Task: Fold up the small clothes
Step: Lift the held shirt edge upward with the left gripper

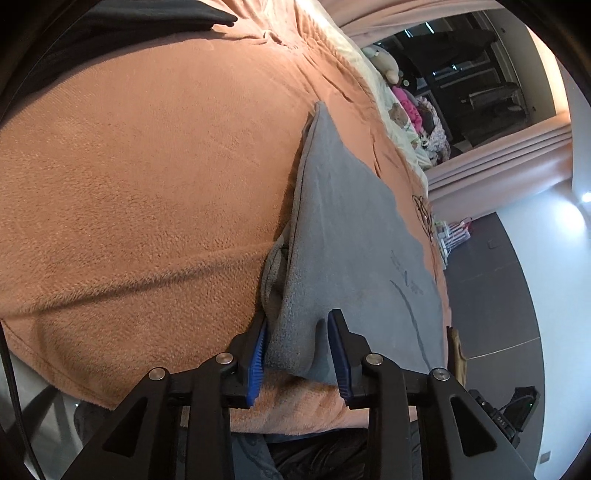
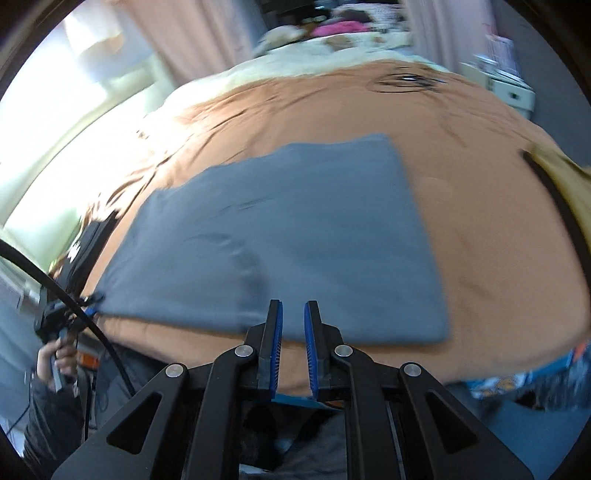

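A grey garment (image 2: 280, 240) lies folded flat on the orange blanket (image 2: 480, 229) of a bed. In the left wrist view my left gripper (image 1: 297, 325) has its blue pads on either side of a bunched corner of the grey garment (image 1: 354, 236), gripping it at the blanket's near edge. My right gripper (image 2: 293, 314) hovers over the garment's near edge with its jaws a small gap apart and nothing between them. The left gripper also shows at the far left of the right wrist view (image 2: 86, 306), at the garment's left corner.
A black garment (image 1: 122, 22) lies at the far end of the orange blanket (image 1: 129, 192). A yellow garment with a dark band (image 2: 561, 181) lies at the right edge. Stuffed toys and pink cloth (image 1: 406, 99) sit beyond the bed. Curtains (image 2: 192, 33) hang behind.
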The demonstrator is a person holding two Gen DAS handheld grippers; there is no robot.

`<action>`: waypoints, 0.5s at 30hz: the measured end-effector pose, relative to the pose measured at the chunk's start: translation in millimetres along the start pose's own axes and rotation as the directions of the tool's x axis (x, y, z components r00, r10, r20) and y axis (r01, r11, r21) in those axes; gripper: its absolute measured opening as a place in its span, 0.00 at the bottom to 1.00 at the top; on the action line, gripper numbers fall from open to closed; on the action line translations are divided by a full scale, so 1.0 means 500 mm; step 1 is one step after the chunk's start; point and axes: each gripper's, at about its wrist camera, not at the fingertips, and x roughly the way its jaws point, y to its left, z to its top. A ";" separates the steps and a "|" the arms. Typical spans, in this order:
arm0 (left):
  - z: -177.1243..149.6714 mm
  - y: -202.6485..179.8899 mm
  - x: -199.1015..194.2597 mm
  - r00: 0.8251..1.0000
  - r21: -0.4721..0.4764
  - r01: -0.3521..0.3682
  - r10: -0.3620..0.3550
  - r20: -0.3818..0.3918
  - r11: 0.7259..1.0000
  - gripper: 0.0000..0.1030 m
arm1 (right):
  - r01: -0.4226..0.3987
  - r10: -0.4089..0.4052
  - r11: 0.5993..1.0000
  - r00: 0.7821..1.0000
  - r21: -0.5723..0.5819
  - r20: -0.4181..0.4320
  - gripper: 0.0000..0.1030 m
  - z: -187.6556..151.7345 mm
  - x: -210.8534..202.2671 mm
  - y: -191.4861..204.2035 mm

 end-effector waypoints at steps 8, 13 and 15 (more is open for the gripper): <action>0.004 0.007 0.004 1.000 0.000 0.019 -0.019 -0.003 1.000 0.22 | -0.040 0.033 0.997 0.996 -0.071 -0.087 0.09 0.043 0.140 0.119; 0.004 0.015 0.004 0.999 -0.009 0.051 -0.051 -0.009 0.999 0.12 | -0.035 0.022 0.994 0.992 -0.100 -0.127 0.09 0.049 0.217 0.164; 0.005 0.015 -0.001 0.997 -0.012 0.071 -0.071 -0.011 0.997 0.11 | -0.038 0.023 0.993 0.991 -0.109 -0.135 0.09 0.053 0.244 0.181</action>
